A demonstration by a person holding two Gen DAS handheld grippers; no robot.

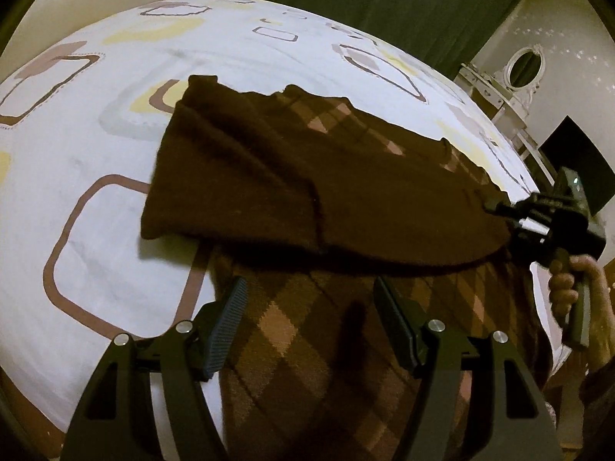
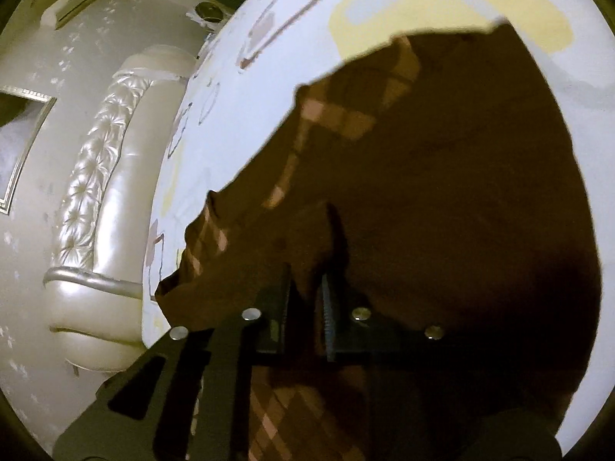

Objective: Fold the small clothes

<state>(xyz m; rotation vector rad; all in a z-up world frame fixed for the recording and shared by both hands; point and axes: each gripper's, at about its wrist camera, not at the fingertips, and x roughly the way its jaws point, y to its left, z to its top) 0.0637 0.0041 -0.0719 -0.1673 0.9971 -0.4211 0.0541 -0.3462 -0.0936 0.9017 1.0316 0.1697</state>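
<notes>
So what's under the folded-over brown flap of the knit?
Under the dark brown flap lies the same knit's argyle front on the patterned white bedsheet. Anything further beneath the flap is covered.

home bedroom: bed [image 1: 115, 123] with patterned sheet, tufted cream headboard [image 2: 100, 176], dark green curtain [image 1: 384, 4], white dresser with oval mirror [image 1: 524, 65], wallpapered walls.
</notes>
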